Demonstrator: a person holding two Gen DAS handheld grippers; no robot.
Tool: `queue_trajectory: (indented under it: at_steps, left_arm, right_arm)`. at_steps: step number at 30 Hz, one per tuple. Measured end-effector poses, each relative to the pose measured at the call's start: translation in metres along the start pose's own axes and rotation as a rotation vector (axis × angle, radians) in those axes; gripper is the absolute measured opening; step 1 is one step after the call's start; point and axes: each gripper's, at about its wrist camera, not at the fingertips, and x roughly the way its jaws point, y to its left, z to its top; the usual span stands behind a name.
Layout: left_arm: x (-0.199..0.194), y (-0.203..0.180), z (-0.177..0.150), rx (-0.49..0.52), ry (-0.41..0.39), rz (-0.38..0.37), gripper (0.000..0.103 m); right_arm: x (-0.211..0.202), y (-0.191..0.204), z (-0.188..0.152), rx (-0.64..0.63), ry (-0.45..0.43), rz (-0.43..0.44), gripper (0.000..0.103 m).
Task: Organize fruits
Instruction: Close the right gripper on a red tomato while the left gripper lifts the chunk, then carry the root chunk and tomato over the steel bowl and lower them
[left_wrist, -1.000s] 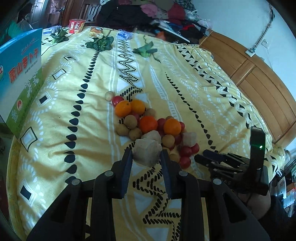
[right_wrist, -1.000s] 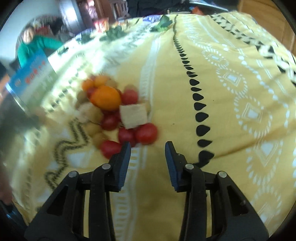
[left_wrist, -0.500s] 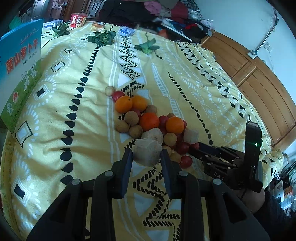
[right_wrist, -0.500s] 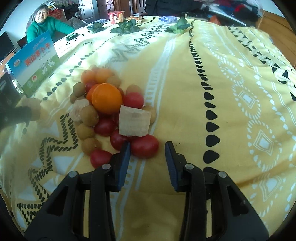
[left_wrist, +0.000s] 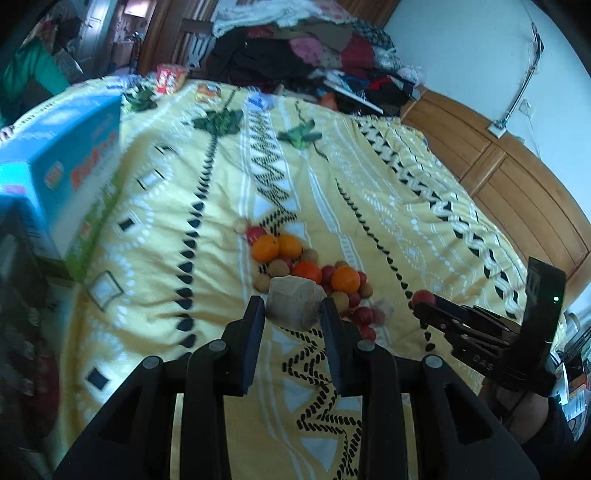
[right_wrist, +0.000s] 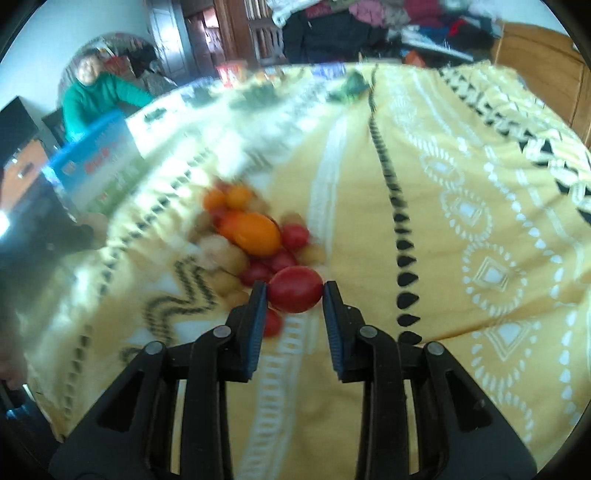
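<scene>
My left gripper (left_wrist: 292, 313) is clamped on a pale, greyish-tan chunk (left_wrist: 295, 302) with rough cut faces, its two pads pressing on either side of the piece, which sits at the very tips and is carried above the yellow patterned bedspread (left_wrist: 155, 229). My right gripper (right_wrist: 294, 295) has just been closing, and a red tomato (right_wrist: 295, 289) is now pinched between its pads (it fills the whole gap from one pad to the other). In the left wrist view that same gripper shows at the right edge, with the tomato a small red ball at its tip, apart from the heap. The fruit pile (left_wrist: 306, 273) lies on the bedspread near the middle of a black zigzag stripe: several oranges (left_wrist: 265, 248), a number of small red tomatoes and some round tan fruits, all bunched and touching one another. From the right wrist the pile is blurred, with one large orange (right_wrist: 255, 232) the clearest thing in it, and it lies beyond and to the left of the tomato I hold. A blue box (left_wrist: 70, 173) with red lettering stands at the left edge of the bed, well apart from the pile. A person in a green top (right_wrist: 96, 99) sits beyond that edge. Clothes (left_wrist: 314, 55) are heaped at the far end, and leafy greens (left_wrist: 218, 122) lie on the cover near them.
</scene>
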Motion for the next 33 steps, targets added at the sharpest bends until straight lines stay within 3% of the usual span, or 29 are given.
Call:
queue_trajectory:
  at_steps: [8,18,25,29,33]
  left_arm:
    - [-0.115,0.044,0.015,-0.032,-0.191,0.148,0.032]
    - [-0.26,0.174,-0.016,-0.266,-0.357,0.408,0.031]
    - [-0.307,0.257,-0.061,-0.403,-0.323,0.576,0.031]
    - [-0.304,0.28,-0.082,-0.418,-0.264,0.647,0.031]
    - [-0.296,0.286,-0.091,-0.399,-0.233,0.669,0.031]
  right_arm:
    - [-0.044,0.089,0.04,-0.104,-0.114,0.157,0.031]
    - [-0.05,0.274,0.06,-0.302,-0.113,0.461,0.031]
    - [-0.039,0.394,0.047,-0.433,-0.045,0.605,0.031]
    - [-0.03,0.435,0.039,-0.487,-0.002,0.632,0.031]
    - [-0.019,0.455,0.033,-0.511,0.046,0.633,0.031]
